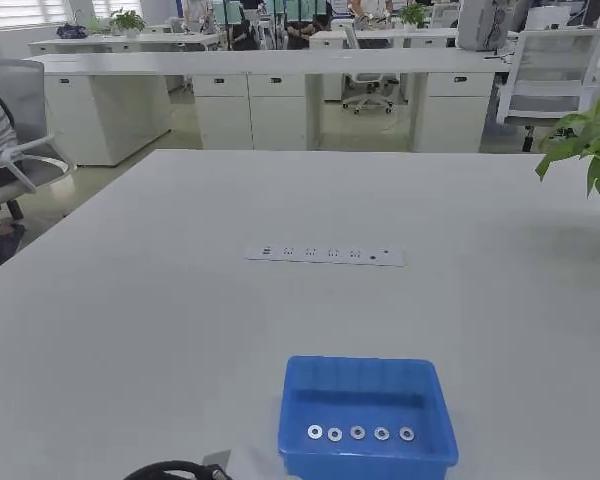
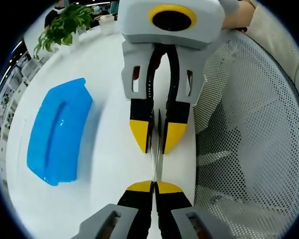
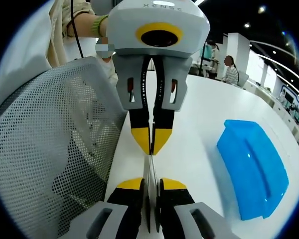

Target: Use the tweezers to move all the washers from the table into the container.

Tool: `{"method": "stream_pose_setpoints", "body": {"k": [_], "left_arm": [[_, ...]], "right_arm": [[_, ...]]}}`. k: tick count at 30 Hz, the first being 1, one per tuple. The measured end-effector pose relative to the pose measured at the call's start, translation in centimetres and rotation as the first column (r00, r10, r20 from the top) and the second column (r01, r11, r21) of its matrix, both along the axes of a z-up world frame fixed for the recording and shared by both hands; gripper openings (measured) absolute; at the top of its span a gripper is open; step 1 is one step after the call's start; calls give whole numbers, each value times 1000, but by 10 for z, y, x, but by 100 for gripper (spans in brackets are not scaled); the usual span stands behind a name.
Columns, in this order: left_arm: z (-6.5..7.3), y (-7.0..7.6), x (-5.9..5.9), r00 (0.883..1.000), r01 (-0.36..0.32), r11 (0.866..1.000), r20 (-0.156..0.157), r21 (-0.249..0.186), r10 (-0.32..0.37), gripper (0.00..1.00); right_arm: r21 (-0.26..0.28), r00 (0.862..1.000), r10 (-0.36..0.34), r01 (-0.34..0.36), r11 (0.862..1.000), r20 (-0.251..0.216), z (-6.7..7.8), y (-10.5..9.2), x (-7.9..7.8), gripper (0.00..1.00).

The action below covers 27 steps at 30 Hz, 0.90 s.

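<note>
Closest to the lens, my left gripper [image 2: 152, 185] was pinched shut on the tweezers [image 2: 156, 167]. My right gripper [image 2: 157, 144] faced it from twelve o'clock, clamped just as narrowly on the same thin steel. I judged this a hand-over or a putting-down: one pair of jaws should hold its bite until the other has let go, and the tool belongs over the table [image 1: 180, 330], not the mesh chair [image 2: 249, 124] beside it. The blue container [image 1: 365, 366] sat at six o'clock in the head view, with five washers [image 1: 358, 432] in a row on its floor. I saw none loose on the table, so the job looked all but finished.
</note>
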<state>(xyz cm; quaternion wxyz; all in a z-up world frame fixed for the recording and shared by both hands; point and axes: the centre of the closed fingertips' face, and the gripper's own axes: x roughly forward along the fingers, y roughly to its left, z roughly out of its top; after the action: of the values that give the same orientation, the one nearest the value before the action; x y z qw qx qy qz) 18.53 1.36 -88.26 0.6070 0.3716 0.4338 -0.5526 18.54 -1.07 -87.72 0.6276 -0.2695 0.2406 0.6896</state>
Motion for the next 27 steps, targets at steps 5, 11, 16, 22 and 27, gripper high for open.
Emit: {"method": "stream_pose_setpoints", "body": {"k": [5,11,16,22,27], "left_arm": [[-4,3,-1,1000,25,999,6,34,-25,0],[-3,2,0,1000,17,999,-8,35,-17,0],[-3,2,-1,1000,12,999,-25,51,-10,0],[-3,2,-1,999,23,997,-28,73,-21,0],[-2,2,-2,999,5,998,-35,61,-3,0]], "right_arm": [[59,995,-94,94,994,-15,20,-8,6,14],[93,976,-217,218,972,-11,38,-35,15,17],[144,933,-360,360,922,-29,57,-63,30,23],[220,842,-534,536,815,-72,83,-101,48,33],[256,796,-596,601,757,-105,93,-119,51,37]]}}
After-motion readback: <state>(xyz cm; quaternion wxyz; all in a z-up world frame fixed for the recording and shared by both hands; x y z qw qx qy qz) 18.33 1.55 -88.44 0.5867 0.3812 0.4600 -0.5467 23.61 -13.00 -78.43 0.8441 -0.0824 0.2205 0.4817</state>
